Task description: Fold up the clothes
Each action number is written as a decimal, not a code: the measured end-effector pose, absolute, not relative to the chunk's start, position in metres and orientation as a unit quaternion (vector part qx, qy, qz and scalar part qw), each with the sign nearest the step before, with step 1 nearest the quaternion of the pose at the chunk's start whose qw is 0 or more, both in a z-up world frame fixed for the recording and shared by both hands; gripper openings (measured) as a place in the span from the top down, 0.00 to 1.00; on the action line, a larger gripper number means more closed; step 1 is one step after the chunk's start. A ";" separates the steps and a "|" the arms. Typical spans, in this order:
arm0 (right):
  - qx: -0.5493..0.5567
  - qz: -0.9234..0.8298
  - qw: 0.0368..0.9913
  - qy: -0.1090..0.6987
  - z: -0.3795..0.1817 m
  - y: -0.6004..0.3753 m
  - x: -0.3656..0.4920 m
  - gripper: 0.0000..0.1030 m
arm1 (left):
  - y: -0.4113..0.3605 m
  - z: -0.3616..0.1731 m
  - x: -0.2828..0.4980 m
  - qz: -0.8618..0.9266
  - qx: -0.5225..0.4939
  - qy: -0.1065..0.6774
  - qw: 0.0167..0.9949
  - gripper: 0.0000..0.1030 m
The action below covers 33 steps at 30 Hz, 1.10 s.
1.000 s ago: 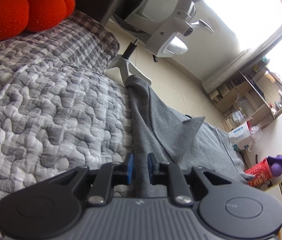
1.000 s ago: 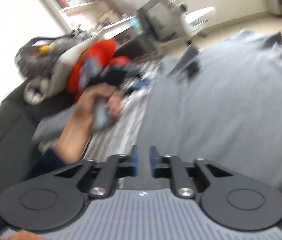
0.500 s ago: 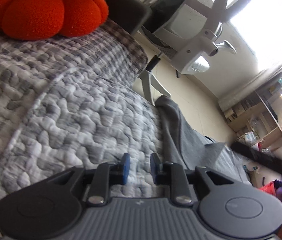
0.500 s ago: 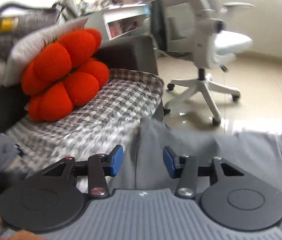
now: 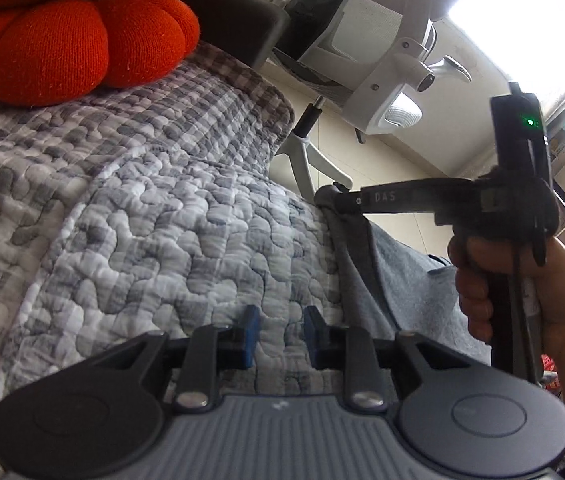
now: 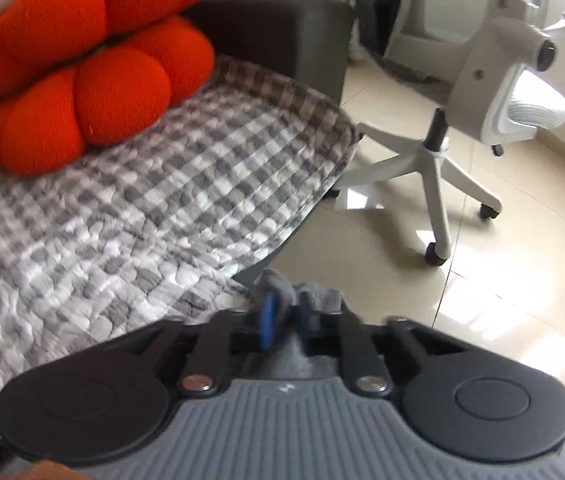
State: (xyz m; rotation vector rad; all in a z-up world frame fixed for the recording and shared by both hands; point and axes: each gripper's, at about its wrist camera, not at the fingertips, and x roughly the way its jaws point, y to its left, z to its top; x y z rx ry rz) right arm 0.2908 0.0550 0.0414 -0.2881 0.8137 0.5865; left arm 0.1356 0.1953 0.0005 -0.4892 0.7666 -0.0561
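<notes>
**Right gripper has the corner, left one is free**

While your right gripper [image 6: 282,322] pinches a corner of the grey garment [image 5: 386,264] at the edge of the quilted cover [image 5: 154,216], your left gripper [image 5: 278,336] hangs spread over the quilt, holding nothing. The garment lies along the cover's right side, its top corner lifted. You seem to be in the middle of a fold. For the next move, keep the pinch firm and guide the corner across flat, away from the orange cushion [image 5: 74,36].
</notes>
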 end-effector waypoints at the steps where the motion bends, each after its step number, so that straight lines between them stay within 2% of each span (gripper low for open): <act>1: -0.131 0.287 0.867 0.385 0.044 0.055 0.291 0.98 | 0.195 0.000 0.136 -0.027 -0.236 0.370 0.898 0.76; 4: -0.056 0.316 0.876 0.360 0.058 0.047 0.291 0.98 | 0.196 0.000 0.136 -0.028 -0.241 0.370 0.897 0.76; 15: -0.060 0.275 0.881 0.381 0.028 0.060 0.302 0.96 | 0.199 -0.001 0.136 -0.028 -0.249 0.369 0.895 0.76; 16: -0.056 0.276 0.882 0.377 0.031 0.058 0.301 0.86 | 0.199 -0.001 0.137 -0.029 -0.250 0.369 0.895 0.76; 17: -0.054 0.279 0.884 0.370 0.037 0.054 0.297 0.85 | 0.200 -0.001 0.137 -0.029 -0.251 0.369 0.894 0.76; 18: -0.056 0.277 0.889 0.359 0.042 0.049 0.293 0.79 | 0.200 -0.001 0.137 -0.029 -0.252 0.369 0.894 0.76; 19: -0.058 0.275 0.894 0.349 0.047 0.045 0.288 0.64 | 0.201 -0.001 0.138 -0.028 -0.254 0.369 0.894 0.76; 21: -0.055 0.273 0.900 0.335 0.056 0.034 0.280 0.53 | 0.202 -0.001 0.138 -0.028 -0.256 0.369 0.893 0.76; 33: 0.001 0.300 0.882 0.363 0.064 -0.056 0.194 0.53 | 0.200 0.004 0.135 -0.018 -0.239 0.360 0.901 0.74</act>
